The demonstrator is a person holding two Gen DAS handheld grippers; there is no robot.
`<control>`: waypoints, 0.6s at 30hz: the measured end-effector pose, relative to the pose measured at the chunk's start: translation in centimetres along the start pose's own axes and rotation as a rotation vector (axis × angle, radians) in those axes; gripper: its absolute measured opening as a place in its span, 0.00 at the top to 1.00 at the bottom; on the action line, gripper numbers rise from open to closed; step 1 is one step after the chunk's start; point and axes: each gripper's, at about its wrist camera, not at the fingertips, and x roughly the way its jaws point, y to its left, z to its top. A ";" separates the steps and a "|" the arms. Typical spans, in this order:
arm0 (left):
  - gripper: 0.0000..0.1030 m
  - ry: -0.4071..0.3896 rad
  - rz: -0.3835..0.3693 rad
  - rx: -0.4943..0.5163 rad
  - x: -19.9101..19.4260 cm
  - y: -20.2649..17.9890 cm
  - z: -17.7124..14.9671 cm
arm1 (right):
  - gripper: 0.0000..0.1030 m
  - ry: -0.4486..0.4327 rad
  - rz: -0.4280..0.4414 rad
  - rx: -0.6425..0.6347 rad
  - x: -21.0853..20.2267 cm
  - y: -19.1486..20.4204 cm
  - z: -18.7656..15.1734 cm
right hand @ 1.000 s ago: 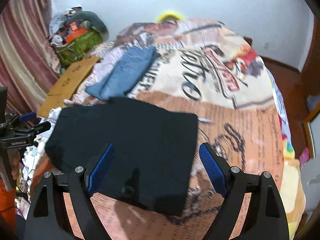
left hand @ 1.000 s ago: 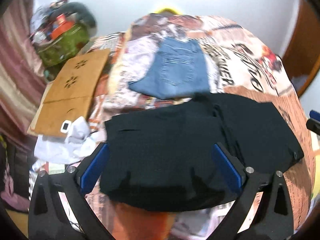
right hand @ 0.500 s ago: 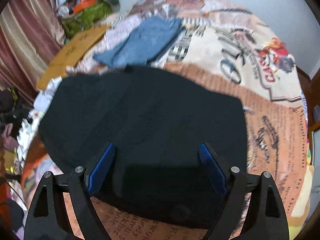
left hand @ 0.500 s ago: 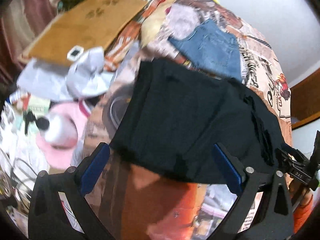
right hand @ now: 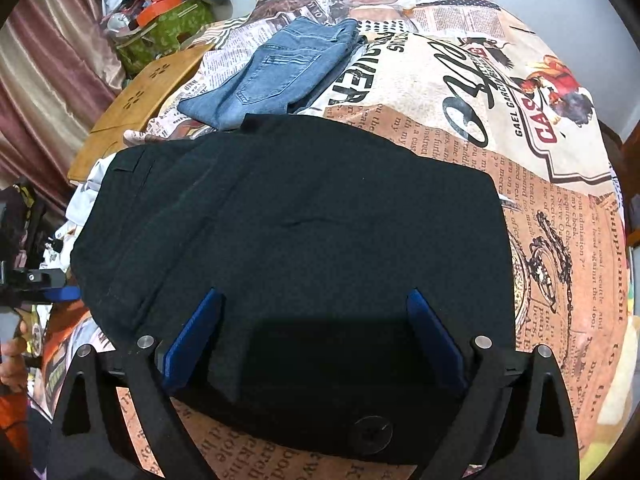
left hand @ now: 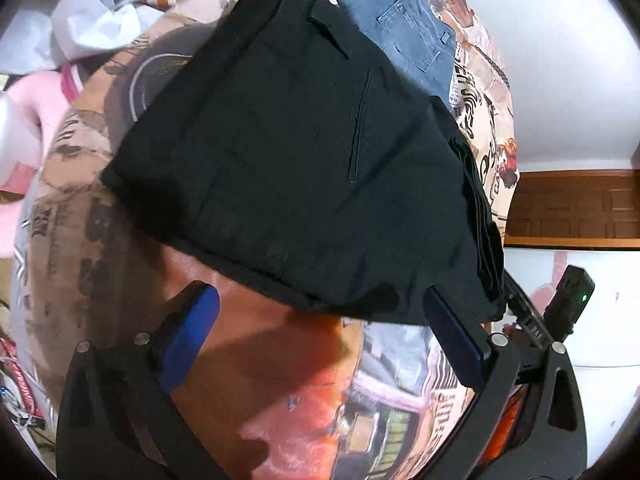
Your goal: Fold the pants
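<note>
Black pants (left hand: 296, 152) lie folded into a flat block on the printed bedspread (left hand: 304, 408); they also show in the right wrist view (right hand: 312, 236). My left gripper (left hand: 316, 328) is open and empty, just off the block's near edge. My right gripper (right hand: 316, 332) is open and empty, low over the pants, its blue pads (right hand: 192, 340) wide apart above the cloth. The right gripper shows at the pants' right edge in the left wrist view (left hand: 532, 320).
Folded blue jeans (right hand: 280, 76) lie beyond the black pants, also in the left wrist view (left hand: 404, 36). A brown cardboard sheet (right hand: 136, 112), a green bag (right hand: 168, 28) and white cloth (left hand: 100, 12) lie at the bed's left side. A curtain (right hand: 44, 80) hangs at left.
Both grippers have moved closer to the black pants. The left wrist view has swung round to the pants' left corner. The right gripper has lowered over the cloth.
</note>
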 end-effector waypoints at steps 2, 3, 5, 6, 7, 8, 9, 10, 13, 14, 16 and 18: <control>0.00 0.003 -0.031 -0.016 0.4 0.1 0.6 | 0.09 -0.001 0.003 0.002 0.0 -0.1 0.0; 0.00 -0.001 -0.039 -0.025 0.7 0.2 1.0 | 0.09 -0.001 0.005 0.003 0.0 -0.1 0.0; 0.00 -0.013 -0.038 -0.041 1.1 0.5 1.8 | 0.08 0.000 0.009 0.006 0.1 -0.1 0.0; 0.00 -0.028 -0.033 -0.053 1.4 0.5 2.3 | 0.08 0.001 0.012 0.007 0.1 -0.1 0.0; 0.00 -0.039 -0.028 -0.061 1.5 0.4 2.5 | 0.08 0.000 0.013 0.008 0.1 -0.1 0.0; 0.01 -0.061 -0.012 -0.066 1.6 0.2 2.8 | 0.07 0.000 0.017 0.009 0.1 -0.1 0.0; 0.03 -0.077 0.008 -0.065 1.7 0.1 3.0 | 0.07 0.001 0.020 0.009 0.1 -0.2 0.0; 0.10 -0.097 0.045 -0.061 1.8 -0.1 3.2 | 0.06 0.001 0.025 0.009 0.2 -0.2 -0.1; 0.44 -0.164 0.220 -0.029 1.7 -1.2 3.4 | 0.05 0.002 0.034 0.013 0.2 -0.2 -0.2; 0.53 -0.189 0.262 -0.012 1.7 -1.6 3.4 | 0.04 0.002 0.036 0.013 0.2 -0.2 -0.2; 0.62 -0.224 0.292 0.007 1.5 -2.0 3.3 | 0.04 -0.001 0.040 0.014 0.2 -0.2 -0.2; 0.76 -0.269 0.326 0.021 0.8 -2.6 2.8 | 0.04 -0.002 0.040 0.015 0.1 -0.3 -0.3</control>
